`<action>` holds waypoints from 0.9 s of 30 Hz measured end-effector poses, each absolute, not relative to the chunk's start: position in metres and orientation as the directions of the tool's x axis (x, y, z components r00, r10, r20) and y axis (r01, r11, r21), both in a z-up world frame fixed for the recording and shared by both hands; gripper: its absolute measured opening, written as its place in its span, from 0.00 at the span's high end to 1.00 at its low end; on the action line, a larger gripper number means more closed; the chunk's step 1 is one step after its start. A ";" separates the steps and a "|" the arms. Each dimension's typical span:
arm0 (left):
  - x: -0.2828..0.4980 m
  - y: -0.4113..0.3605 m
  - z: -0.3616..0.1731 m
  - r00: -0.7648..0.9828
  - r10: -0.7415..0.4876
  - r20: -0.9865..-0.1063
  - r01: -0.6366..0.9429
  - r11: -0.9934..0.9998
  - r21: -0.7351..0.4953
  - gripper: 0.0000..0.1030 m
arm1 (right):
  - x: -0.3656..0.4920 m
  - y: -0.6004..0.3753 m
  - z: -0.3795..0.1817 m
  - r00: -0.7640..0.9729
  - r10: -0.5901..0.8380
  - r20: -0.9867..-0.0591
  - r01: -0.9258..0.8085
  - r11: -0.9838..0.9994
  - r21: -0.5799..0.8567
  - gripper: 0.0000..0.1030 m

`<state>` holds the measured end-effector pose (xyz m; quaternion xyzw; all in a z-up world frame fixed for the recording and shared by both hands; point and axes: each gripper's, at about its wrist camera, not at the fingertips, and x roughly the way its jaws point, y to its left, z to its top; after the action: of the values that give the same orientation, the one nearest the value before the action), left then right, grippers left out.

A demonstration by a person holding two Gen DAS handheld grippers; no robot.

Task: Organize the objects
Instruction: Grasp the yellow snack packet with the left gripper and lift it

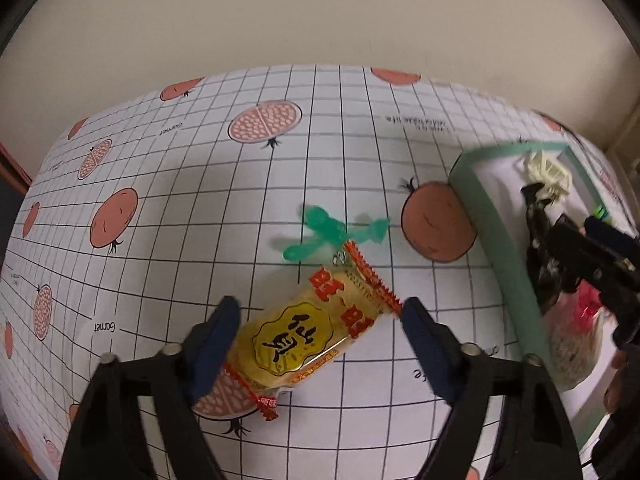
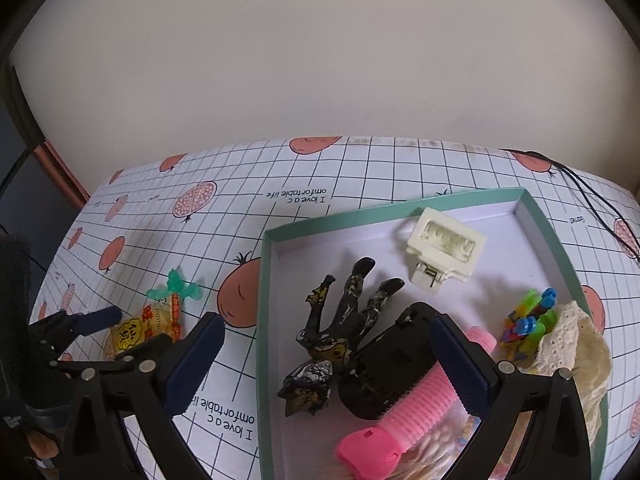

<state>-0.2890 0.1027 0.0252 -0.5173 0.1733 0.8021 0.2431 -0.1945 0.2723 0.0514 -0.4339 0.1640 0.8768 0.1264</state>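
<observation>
- Table (image 1: 168,184) covered in a grid-pattern cloth with pomegranate prints; green-rimmed shallow box (image 2: 540,216) sits on its right part.
- Left tongs (image 1: 320,322): jaws spread wide, straddling a yellow snack packet (image 1: 316,328) that lies flat on the cloth. Left pad looks to be touching or just beside the packet's lower left edge; right pad sits just beside its red crimped end. Contact cannot be confirmed; nothing clamped.
- Green plastic figure (image 1: 326,232) lies on the cloth touching the packet's far end, between the packet and the box.
- Right tongs (image 2: 324,360): jaws spread wide, above the box's near left part; left finger is over the cloth outside the box wall, right finger over the contents. Nothing gripped.
- Box contents, right wrist view: dark toy figure (image 2: 340,320), black object (image 2: 392,364) beside it, pink hair roller (image 2: 412,408) lying across the black object, cream hair claw (image 2: 444,246) towards the far wall, bundle of coloured clips (image 2: 528,320), cream lace fabric (image 2: 572,344) at the right wall.
- Dark cable (image 2: 592,200) runs across the table's far right corner.
</observation>
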 end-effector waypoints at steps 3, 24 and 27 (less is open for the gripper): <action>-0.287 0.104 0.022 -0.337 0.197 -0.921 -0.581 -0.813 0.039 0.38 | -0.196 0.270 0.052 -0.593 0.079 -0.802 -0.360 -0.917 0.175 0.00; -0.292 0.088 0.061 -0.381 0.297 -0.876 -0.549 -0.835 -0.044 0.61 | -0.200 0.248 0.058 -0.611 0.081 -0.787 -0.323 -0.934 0.155 0.00; -0.298 0.078 0.071 -0.411 0.309 -0.858 -0.513 -0.856 -0.062 0.61 | -0.206 0.232 0.060 -0.616 0.070 -0.785 -0.297 -0.943 0.149 0.00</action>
<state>-0.2976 0.0777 0.0709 -0.4832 0.1059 0.8333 0.2467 -0.2060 0.2320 0.0598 -0.4258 0.1333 0.8890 0.1032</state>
